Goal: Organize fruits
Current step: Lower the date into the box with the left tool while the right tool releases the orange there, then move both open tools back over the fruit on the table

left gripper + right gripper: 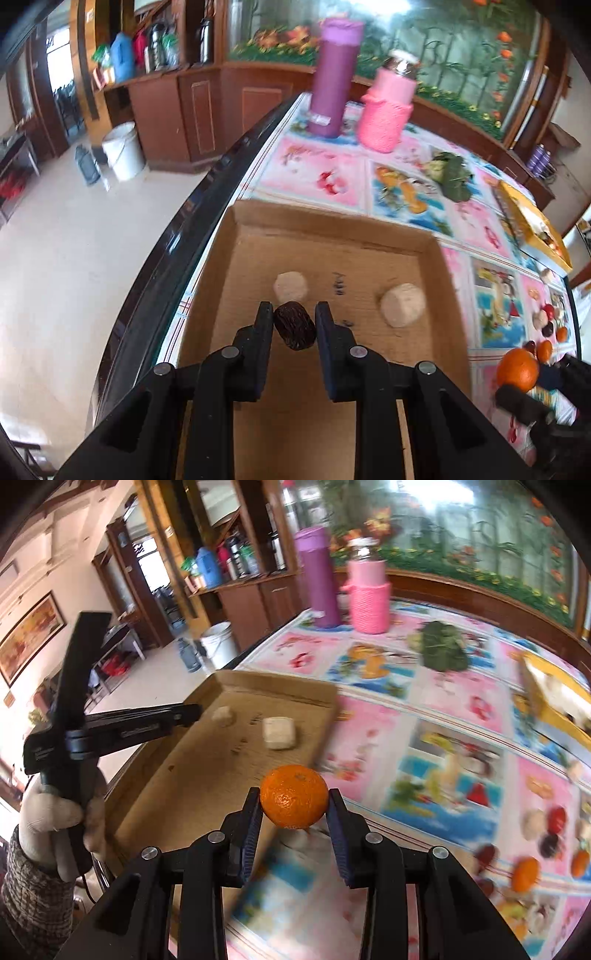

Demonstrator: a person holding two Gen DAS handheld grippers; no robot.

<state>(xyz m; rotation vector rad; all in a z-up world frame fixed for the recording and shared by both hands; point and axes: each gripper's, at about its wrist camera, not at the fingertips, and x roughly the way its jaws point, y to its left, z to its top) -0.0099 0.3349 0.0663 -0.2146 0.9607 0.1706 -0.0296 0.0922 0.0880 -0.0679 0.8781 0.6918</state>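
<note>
So the left gripper (294, 322) has its jaws clamped on a dark brown wrinkly fruit (294, 325), pinched right between the 2 fingertips and held over the cardboard tray (332, 221). Just past the tips, on the tray floor, there's 1 pale chunk (290, 286), and a 2nd pale chunk (402, 305) sits further right in the same tray.

The right gripper (294, 805) is squeezing an orange (294, 796) between its 2 pads, roughly centred at the tips. It's held above the colourful tablecloth (443, 709), just off the tray's near right corner.

Far right on the cloth there's a loose bunch of small fruits (546, 834), kinda blurry, some orange, some dark red. Farther back stand a purple flask (320, 578) and a pink knit-covered jar (369, 594), with a leafy green bunch (443, 646) to their right. A yellow box (554, 698) sits at the right edge.
</note>
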